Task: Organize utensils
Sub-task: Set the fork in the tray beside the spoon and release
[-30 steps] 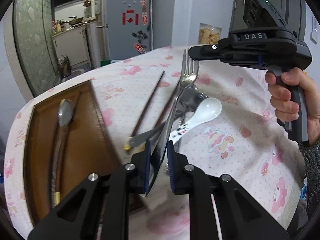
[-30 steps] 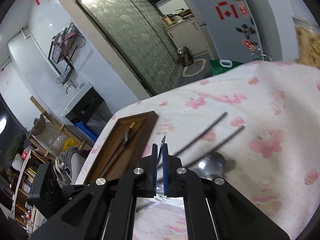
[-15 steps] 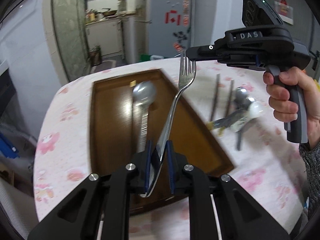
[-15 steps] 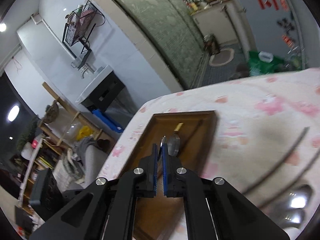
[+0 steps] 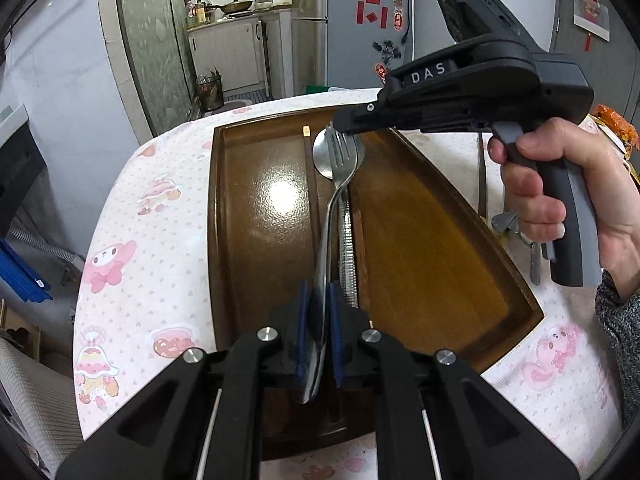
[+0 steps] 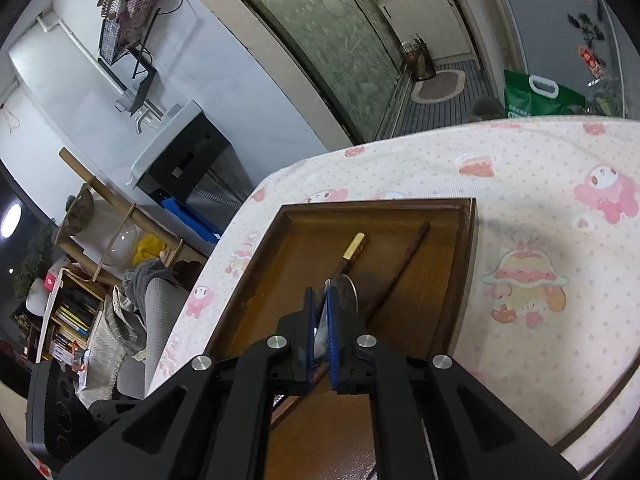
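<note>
My left gripper [image 5: 319,320] is shut on the handle of a metal fork [image 5: 334,184], held over the brown wooden tray [image 5: 440,264], tines pointing away. My right gripper [image 6: 320,312] is shut on the fork's tine end; in the left wrist view its fingertips [image 5: 348,124] meet the tines. A metal spoon [image 5: 348,236] lies in the tray under the fork, bowl at the far end. A gold-tipped chopstick [image 6: 352,250] and a dark chopstick [image 6: 400,268] lie in the tray.
The tray sits on a round table with a pink cartoon tablecloth [image 5: 132,256]. More utensils [image 5: 516,232] lie on the cloth right of the tray, mostly hidden behind the right hand. A fridge [image 5: 360,20] and kitchen doorway stand beyond the table.
Both grippers have carried the fork from the utensil pile leftward over the tray and lowered it along the spoon. The pile has slid out of view to the right.
</note>
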